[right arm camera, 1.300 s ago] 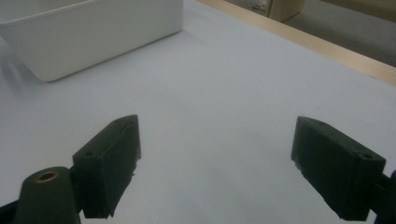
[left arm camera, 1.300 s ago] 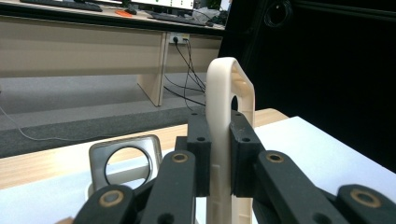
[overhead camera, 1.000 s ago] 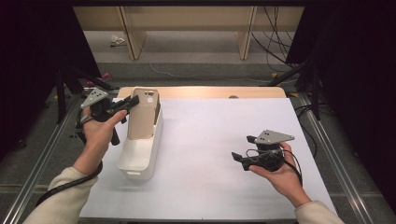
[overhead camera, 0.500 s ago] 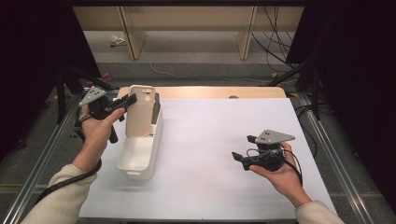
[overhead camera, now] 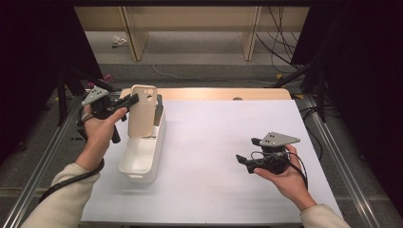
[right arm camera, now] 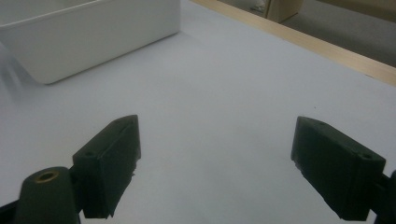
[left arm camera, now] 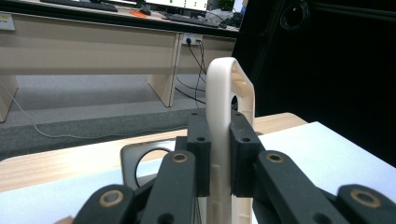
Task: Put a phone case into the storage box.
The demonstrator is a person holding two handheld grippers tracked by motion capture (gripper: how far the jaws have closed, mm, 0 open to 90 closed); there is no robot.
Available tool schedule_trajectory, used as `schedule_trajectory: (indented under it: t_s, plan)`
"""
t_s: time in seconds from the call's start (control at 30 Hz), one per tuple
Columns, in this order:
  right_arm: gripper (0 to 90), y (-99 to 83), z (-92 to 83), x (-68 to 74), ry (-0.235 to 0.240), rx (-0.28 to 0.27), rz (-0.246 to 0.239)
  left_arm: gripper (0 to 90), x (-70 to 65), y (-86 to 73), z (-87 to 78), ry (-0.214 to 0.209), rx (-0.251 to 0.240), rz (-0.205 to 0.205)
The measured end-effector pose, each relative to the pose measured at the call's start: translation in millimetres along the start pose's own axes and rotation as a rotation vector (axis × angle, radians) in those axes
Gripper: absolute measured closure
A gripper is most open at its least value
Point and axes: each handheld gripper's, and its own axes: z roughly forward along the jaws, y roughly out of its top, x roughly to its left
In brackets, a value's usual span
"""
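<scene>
**One phone case lifted out of the bin, the other gripper parked**

Two grippers on the table, and only one was doing anything. The left gripper (overhead camera: pixel 127 101) had its jaws pinched tight on the edge of a cream plastic phone case with a round camera cutout (overhead camera: pixel 142 110), holding it upright over the far end of the long white plastic bin (overhead camera: pixel 140 156), around 10 o'clock on the white table sheet (overhead camera: pixel 223 142). Compared with a second earlier, the case sat a bit higher and more upright, its lower edge hanging at about rim level instead of down inside. My guess is the lift-out was basically done and the next bit would be carrying it off to set down somewhere.

The right gripper (overhead camera: pixel 243 160) sat at about 4 o'clock, jaws spread wide with nothing between them, and it hadn't budged.

Views differed quite a bit. The left gripper view showed the case (left arm camera: pixel 224 116) edge-on, squeezed flat between the pads (left arm camera: pixel 200 154), plus what looked like a second dark case with a ring hole (left arm camera: pixel 140 163) lying behind and below it. The high view barely hinted at that. The right gripper view gave the bin's outer wall (right arm camera: pixel 93 32) and bare sheet between its open jaws.
</scene>
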Motion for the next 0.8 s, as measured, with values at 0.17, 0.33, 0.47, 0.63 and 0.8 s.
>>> schedule_trajectory:
  t_s: [0.17, 0.33, 0.47, 0.63, 0.8]
  plan:
    - [16.5, 0.0, 0.1, 0.2, 0.0, 0.0, -0.002, 81.0, 3.3, -0.9, 4.0, 0.001, 0.002, -0.005]
    - [16.6, 0.0, 0.2, -0.1, -0.001, 0.0, 0.0, 80.9, 5.9, -2.6, 10.5, -0.002, 0.007, -0.003]
    - [16.5, 0.0, 0.3, 0.0, 0.0, 0.0, -0.002, 80.9, 7.3, -4.7, 16.8, -0.007, 0.017, -0.006]
    - [16.5, -0.1, 0.4, -0.1, 0.001, 0.0, -0.002, 80.9, 8.6, -9.0, 23.7, -0.013, 0.03, -0.008]
    - [16.6, -0.2, 0.7, 0.1, 0.003, -0.001, -0.002, 80.9, 12.0, -14.2, 29.7, -0.001, 0.048, -0.011]
